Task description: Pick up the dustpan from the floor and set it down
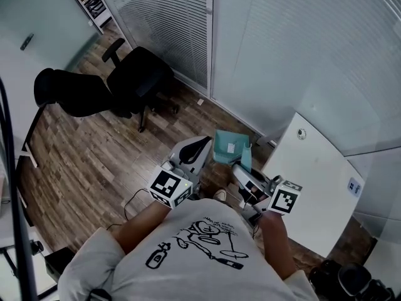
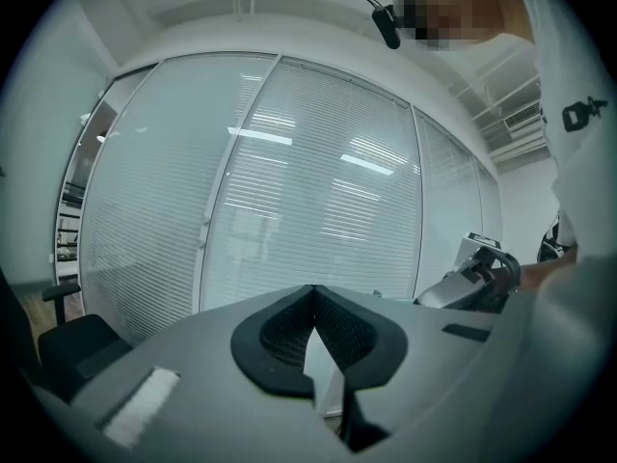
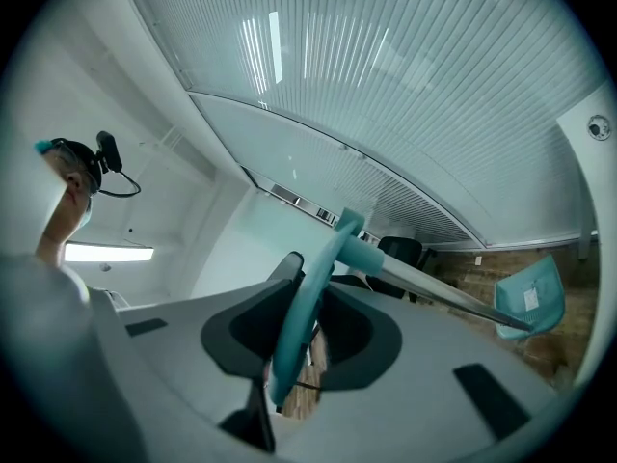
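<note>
The teal dustpan (image 1: 230, 148) has a long metal shaft (image 3: 443, 295) and a teal grip (image 3: 297, 321). My right gripper (image 3: 307, 292) is shut on that grip, which runs flat between the two black pads. The pan (image 3: 531, 298) hangs at the shaft's far end over the wood floor, near the foot of the glass wall. In the head view the right gripper (image 1: 243, 173) sits just behind the pan. My left gripper (image 1: 195, 148) is beside it on the left. In the left gripper view its (image 2: 313, 294) pads meet at the tips with nothing between them.
A black office chair (image 1: 135, 80) stands on the wood floor (image 1: 88, 162) to the far left. A white cabinet (image 1: 310, 180) is close on the right. Glass partitions with blinds (image 1: 169, 24) close the space ahead. Cables (image 1: 128, 204) lie near the person's feet.
</note>
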A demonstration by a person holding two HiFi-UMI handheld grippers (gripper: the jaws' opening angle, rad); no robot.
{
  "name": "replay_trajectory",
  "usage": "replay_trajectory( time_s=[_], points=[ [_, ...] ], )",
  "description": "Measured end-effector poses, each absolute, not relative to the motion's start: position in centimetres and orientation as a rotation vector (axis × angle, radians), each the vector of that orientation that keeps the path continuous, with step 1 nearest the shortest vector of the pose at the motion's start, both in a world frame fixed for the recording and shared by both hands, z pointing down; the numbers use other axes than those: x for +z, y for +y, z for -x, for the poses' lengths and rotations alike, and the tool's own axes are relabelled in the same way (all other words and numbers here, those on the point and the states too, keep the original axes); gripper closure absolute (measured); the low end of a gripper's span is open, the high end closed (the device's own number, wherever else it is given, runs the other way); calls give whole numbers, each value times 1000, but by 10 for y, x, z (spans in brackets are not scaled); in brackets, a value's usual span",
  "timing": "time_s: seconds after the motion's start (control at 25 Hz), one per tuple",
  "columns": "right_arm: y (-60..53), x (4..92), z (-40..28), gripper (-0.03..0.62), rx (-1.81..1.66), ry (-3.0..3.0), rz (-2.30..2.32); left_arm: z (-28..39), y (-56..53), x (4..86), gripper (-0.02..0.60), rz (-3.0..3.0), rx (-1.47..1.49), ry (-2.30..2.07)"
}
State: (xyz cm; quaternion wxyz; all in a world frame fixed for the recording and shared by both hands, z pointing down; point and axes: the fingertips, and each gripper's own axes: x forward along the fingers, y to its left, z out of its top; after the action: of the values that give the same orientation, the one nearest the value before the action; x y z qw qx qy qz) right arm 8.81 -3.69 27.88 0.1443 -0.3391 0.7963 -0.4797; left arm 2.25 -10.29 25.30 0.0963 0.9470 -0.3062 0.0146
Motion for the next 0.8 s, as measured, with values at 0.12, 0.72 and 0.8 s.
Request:
replay_trajectory(
  time_s=[0.12,0.72,0.8],
  points=[
    [-37,285,-85,521,-1401,2294,971,-21,-104,256,586,-2799,50,-910],
    [-43,340,-87,525,-1449,2258,925,-29,-101,299,586,-2755,120,-910],
    [-47,353,-89,525,-1456,2241,924,-29,-104,306,586,-2744,129,-914]
  ],
)
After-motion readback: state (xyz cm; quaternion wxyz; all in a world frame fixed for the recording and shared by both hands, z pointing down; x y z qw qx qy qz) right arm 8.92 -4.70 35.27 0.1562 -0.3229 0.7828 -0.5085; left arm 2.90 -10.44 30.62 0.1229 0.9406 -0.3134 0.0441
